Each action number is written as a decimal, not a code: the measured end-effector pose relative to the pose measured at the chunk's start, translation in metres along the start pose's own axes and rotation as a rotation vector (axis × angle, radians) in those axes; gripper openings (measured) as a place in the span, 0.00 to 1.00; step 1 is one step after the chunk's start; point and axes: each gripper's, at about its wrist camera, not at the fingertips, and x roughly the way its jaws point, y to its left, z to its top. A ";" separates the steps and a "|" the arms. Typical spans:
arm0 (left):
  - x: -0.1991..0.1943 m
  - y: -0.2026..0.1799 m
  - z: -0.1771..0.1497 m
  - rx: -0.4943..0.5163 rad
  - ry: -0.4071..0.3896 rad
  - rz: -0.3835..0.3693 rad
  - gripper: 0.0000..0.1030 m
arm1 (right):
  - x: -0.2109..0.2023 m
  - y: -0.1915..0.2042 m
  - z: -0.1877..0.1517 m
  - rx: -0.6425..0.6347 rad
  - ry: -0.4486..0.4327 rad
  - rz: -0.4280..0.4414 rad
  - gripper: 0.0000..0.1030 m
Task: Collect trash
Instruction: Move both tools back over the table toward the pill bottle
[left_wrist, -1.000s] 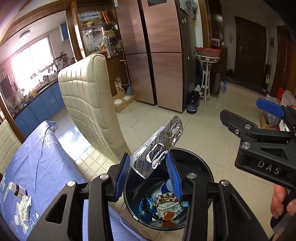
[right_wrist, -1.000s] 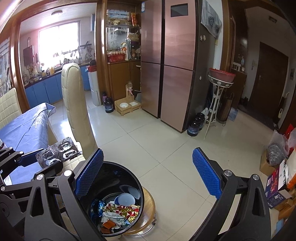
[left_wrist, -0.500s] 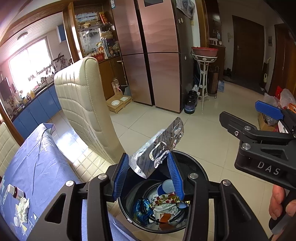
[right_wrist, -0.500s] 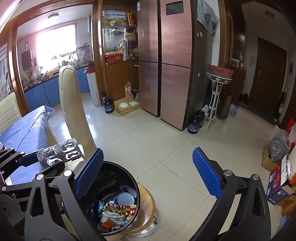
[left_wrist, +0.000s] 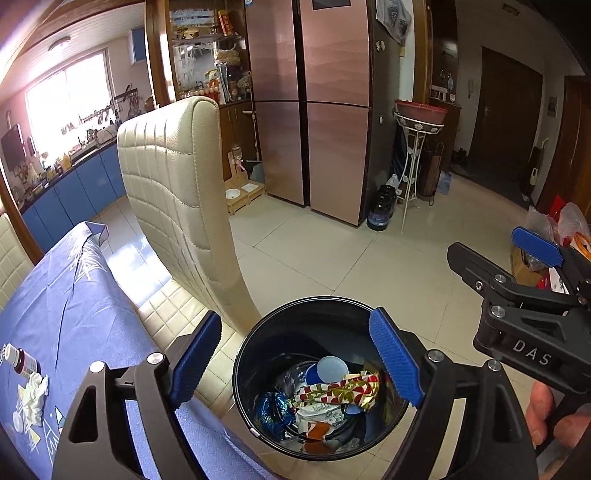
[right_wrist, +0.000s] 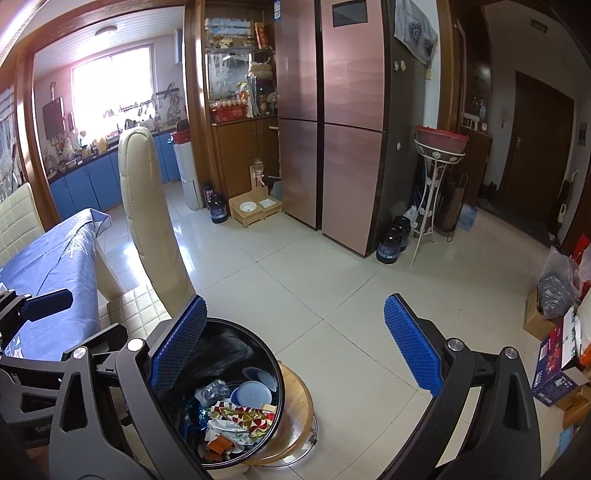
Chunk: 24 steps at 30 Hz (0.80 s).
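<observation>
Black plastic bin (left_wrist: 242, 354) low on the tiled floor, standing on a round wooden base (right_wrist: 299, 391), close beside the cream chair (left_wrist: 173, 192) and the table edge, probably parked there so scraps can go straight in from the table. Already holding a heap: red-and-gold foil wrapper (left_wrist: 343, 387), blue foil (left_wrist: 271, 404), pale round lid (left_wrist: 332, 369), printed paper scraps. Left gripper (left_wrist: 295, 328) poised right above the bin mouth, blue pads spread wide with nothing between them, a stance that reads as a drop just finished. Right gripper (right_wrist: 295, 306) off to the side over the floor and the bin's far rim, likewise wide apart and empty, seemingly kept clear of the other tool. More to collect, by the look of it, well away on the blue tablecloth (left_wrist: 74, 295): a crumpled white tissue (left_wrist: 35, 395) touching a small brown bottle (left_wrist: 20, 362) lying on its side. Likely next: back to the table for the tissue, soft and easily pinched; the bottle rounder and prone to rolling out of a loose grip.
</observation>
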 end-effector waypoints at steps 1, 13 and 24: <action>-0.001 0.001 -0.001 -0.003 -0.001 0.000 0.78 | -0.001 0.003 0.001 -0.003 -0.001 0.004 0.93; -0.026 0.053 -0.014 -0.087 -0.019 0.054 0.78 | -0.021 0.050 0.003 -0.075 -0.023 0.037 0.93; -0.063 0.132 -0.050 -0.197 -0.038 0.169 0.78 | -0.041 0.136 0.001 -0.177 -0.032 0.127 0.93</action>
